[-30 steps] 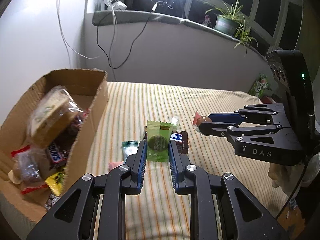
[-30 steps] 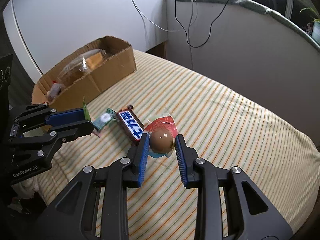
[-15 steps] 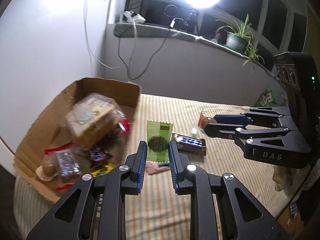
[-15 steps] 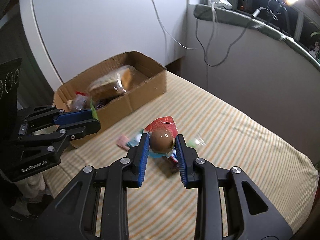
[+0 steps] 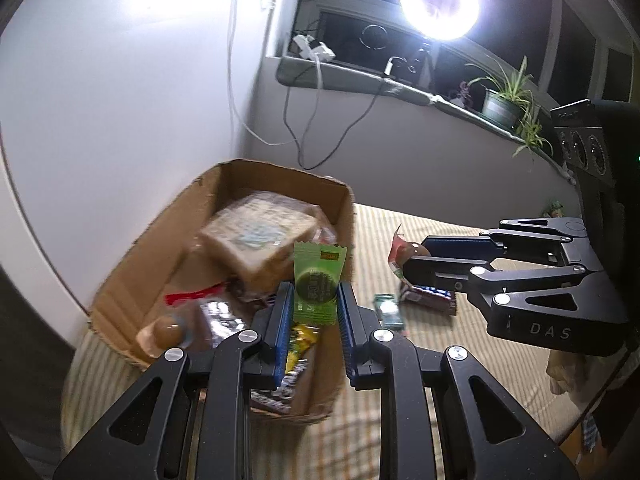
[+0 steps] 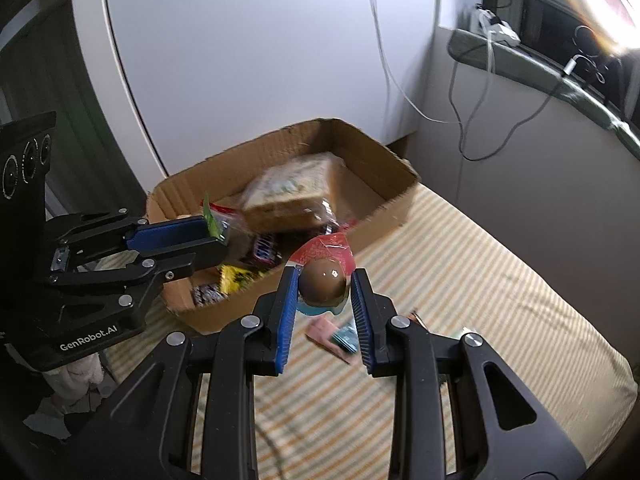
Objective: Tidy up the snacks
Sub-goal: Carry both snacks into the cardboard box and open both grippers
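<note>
Left wrist view: my left tongs (image 5: 314,300) are clamped on a green candy (image 5: 318,282), its long axis upright between the blue pads. The box (image 5: 280,184) is my landmark. The candy hangs over its near right corner, above the snacks already inside: a wrapped sandwich (image 5: 260,240), a chocolate bar and a yellow packet. Right of the box, my right tongs (image 5: 412,258) point in toward it with a brown egg treat (image 5: 412,250) at their tip. Below them, on the striped bed (image 5: 460,232) just right of the box, lie a dark bar (image 5: 430,296) and a small teal candy (image 5: 388,308).

Right wrist view: my right tongs (image 6: 324,288) grip the egg treat (image 6: 324,280) across its round body, red foil flap up. It hangs just outside the box (image 6: 352,140), at its near wall. The box lies ahead and to the left of it. The left tongs (image 6: 218,236) are already over the box's interior, so I judge the left hand nearer to dropping. Both tongs slant downward. The right hand needs a short push forward over the wall before letting go.
</note>
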Available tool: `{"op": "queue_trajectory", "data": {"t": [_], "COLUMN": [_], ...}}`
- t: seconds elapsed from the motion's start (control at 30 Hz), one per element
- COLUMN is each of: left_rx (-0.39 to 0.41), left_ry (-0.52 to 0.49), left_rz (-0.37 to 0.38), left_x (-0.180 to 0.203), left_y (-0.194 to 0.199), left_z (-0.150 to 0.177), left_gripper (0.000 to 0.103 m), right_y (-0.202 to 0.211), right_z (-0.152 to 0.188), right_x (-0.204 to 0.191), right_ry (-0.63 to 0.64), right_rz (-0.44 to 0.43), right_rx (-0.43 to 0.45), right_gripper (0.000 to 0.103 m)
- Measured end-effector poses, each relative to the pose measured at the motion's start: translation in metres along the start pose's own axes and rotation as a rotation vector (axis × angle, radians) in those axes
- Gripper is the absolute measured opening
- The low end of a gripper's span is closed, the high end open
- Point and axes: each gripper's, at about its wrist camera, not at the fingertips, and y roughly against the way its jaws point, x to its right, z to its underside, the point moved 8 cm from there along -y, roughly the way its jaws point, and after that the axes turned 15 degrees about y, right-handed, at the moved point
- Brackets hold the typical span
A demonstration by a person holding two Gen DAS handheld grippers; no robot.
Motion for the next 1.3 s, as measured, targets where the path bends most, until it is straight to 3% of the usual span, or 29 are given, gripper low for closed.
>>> {"op": "queue_trajectory", "data": {"t": [0.5,0.97,1.03,1.1,1.17,1.3], "left_rx": [0.011,0.013,0.013,0.017,0.019,0.027], "left_ry": [0.055,0.061,0.062,0.062,0.060,0.060], "left_rz": [-0.048,-0.069,-0.074,-0.079,-0.082,-0.086], "left_x": [-0.037,-0.044,-0.045,-0.046,-0.046,-0.045], "left_y": [0.002,0.005,0.005,0.005,0.005,0.007], "left_z": [-0.008,-0.009,-0.009,-0.009,-0.009,-0.009], "left_gripper": [0.020,0.021,0.026,0.034,0.039,0.056], "right_y": [-0.033,-0.045,-0.044,-0.043,-0.040,-0.034], "right_z": [-0.032,-0.040,-0.040,-0.040,-0.040,-0.039], "right_x": [-0.027,-0.032,-0.030,-0.029,-0.026,-0.020], "right_ry": [0.045,0.045,0.038,0.033,0.032,0.023], "right_rz": [-0.050,-0.056,-0.058,-0.054,-0.036,-0.014], "right_rx": [-0.009,-0.010,-0.007,-0.006,0.002,0.016], "right_gripper": [0.028,0.032,0.033,0.041,0.062,0.072]}}
